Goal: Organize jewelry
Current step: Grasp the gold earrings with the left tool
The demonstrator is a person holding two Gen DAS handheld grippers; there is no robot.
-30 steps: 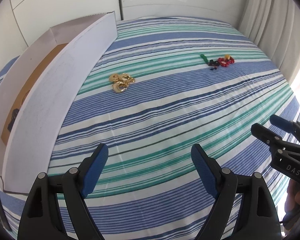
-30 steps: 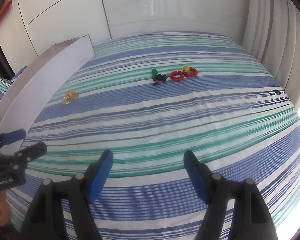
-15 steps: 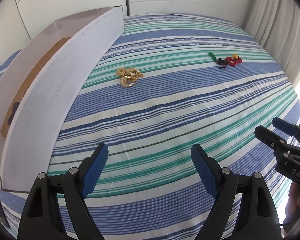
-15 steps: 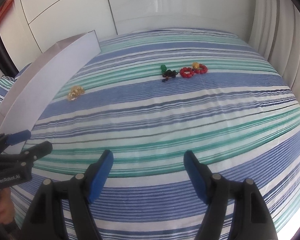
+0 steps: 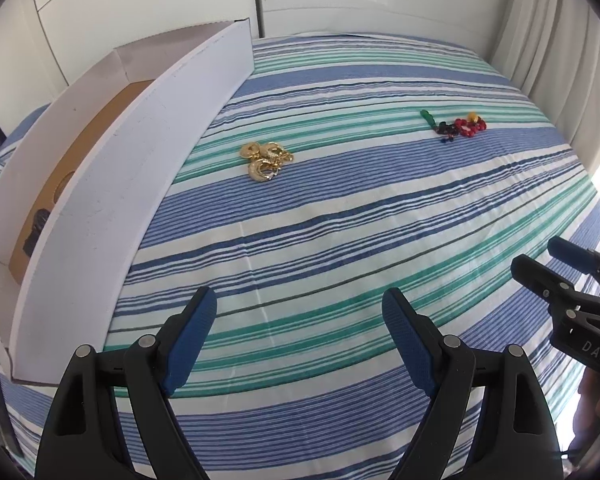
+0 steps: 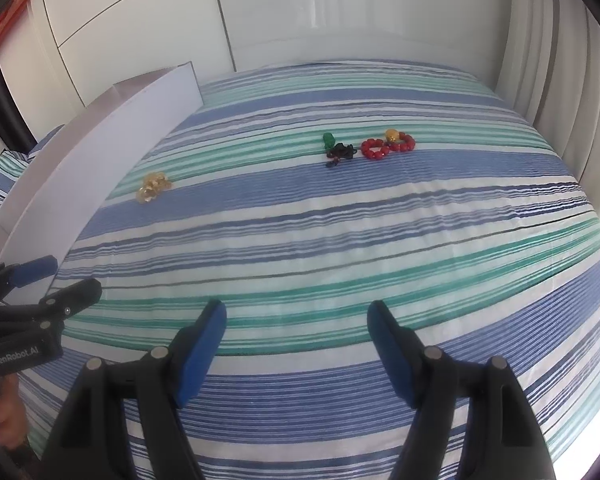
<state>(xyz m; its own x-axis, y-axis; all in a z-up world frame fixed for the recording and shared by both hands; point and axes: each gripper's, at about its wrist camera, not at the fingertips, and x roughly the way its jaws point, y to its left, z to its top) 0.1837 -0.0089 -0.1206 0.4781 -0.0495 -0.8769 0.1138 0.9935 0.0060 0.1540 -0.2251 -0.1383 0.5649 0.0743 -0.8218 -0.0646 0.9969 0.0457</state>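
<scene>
A pile of gold jewelry point(image 5: 266, 160) lies on the striped bedspread beside the long white box point(image 5: 112, 184); it also shows in the right wrist view point(image 6: 153, 187). Further right lies a cluster of red bead bracelets point(image 6: 388, 146), a yellow bead point(image 6: 392, 135), a dark piece point(image 6: 341, 152) and a green piece point(image 6: 328, 139), also seen in the left wrist view point(image 5: 458, 126). My left gripper point(image 5: 299, 316) is open and empty, well short of the gold pile. My right gripper point(image 6: 296, 320) is open and empty, well short of the beads.
The white box point(image 6: 100, 152) has a brown bottom with a dark object point(image 5: 36, 232) inside. White wardrobe doors point(image 6: 140, 20) stand behind the bed and curtains point(image 6: 556, 60) hang at the right. Striped bedspread point(image 5: 340, 232) covers the whole surface.
Both wrist views have shifted slightly; the box and the jewelry sit further right in the frames than a second ago. Both grippers stay open and empty.
</scene>
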